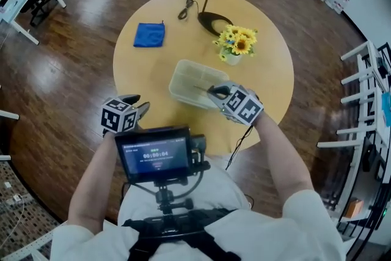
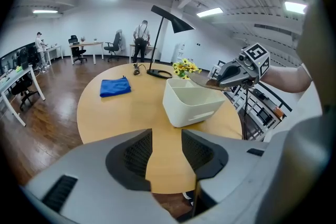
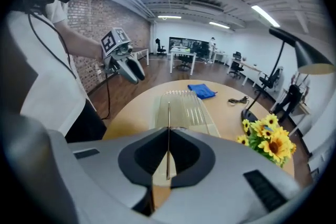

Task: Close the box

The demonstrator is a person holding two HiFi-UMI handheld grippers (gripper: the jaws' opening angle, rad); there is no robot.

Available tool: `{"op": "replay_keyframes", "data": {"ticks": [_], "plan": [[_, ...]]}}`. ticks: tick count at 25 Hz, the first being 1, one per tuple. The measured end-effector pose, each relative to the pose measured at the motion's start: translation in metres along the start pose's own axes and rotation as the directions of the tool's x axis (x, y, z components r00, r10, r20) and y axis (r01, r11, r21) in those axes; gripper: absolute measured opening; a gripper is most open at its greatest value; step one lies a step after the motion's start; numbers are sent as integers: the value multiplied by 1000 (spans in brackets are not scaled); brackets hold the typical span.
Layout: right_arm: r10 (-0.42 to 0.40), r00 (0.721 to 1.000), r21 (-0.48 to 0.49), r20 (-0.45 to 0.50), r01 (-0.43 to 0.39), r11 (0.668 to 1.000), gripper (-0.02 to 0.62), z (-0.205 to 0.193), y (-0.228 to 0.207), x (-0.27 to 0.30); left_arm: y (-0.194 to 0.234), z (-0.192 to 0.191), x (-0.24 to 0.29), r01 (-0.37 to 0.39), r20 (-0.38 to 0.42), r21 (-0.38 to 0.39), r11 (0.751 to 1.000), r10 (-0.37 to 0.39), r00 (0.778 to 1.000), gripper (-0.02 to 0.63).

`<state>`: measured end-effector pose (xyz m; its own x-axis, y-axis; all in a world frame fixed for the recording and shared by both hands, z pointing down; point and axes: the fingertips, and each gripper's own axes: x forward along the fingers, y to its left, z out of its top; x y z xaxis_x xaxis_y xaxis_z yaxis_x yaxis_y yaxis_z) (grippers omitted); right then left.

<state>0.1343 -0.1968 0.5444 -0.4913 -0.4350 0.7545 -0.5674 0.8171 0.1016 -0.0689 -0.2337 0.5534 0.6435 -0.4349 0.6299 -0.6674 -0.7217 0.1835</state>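
Observation:
A white, translucent open box (image 1: 190, 85) stands near the middle of the round wooden table (image 1: 142, 77). In the left gripper view the box (image 2: 191, 105) shows its open top, and a clear ribbed lid (image 2: 206, 83) hovers over its far right rim. My right gripper (image 1: 215, 92) is shut on the near edge of that lid (image 3: 181, 107), which shows as a thin line between the jaws (image 3: 168, 160). My left gripper (image 1: 139, 106) is open and holds nothing, off the table's near left edge, well apart from the box. Only table shows between its fingers (image 2: 167, 152).
A blue cloth (image 1: 149, 34) lies at the table's far left. A black desk lamp's base (image 1: 214, 22), a coiled cable (image 1: 186, 7) and a pot of yellow flowers (image 1: 237, 43) sit behind the box. White racks (image 1: 366, 107) stand to the right.

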Motion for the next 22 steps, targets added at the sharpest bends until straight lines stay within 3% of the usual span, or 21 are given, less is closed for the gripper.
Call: {"op": "replay_keyframes", "data": {"ticks": [6, 12, 22], "plan": [[88, 994, 3, -60, -88, 996, 9, 0, 12, 23, 6, 11, 8, 2, 1, 0, 1000, -2, 1000, 178], [124, 987, -18, -102, -126, 992, 9, -5, 16, 37, 1, 19, 16, 17, 9, -10, 1000, -17, 1000, 179], [124, 985, -12, -122, -126, 992, 11, -8, 15, 38, -1, 14, 17, 19, 9, -16, 1000, -19, 1000, 179]]}}
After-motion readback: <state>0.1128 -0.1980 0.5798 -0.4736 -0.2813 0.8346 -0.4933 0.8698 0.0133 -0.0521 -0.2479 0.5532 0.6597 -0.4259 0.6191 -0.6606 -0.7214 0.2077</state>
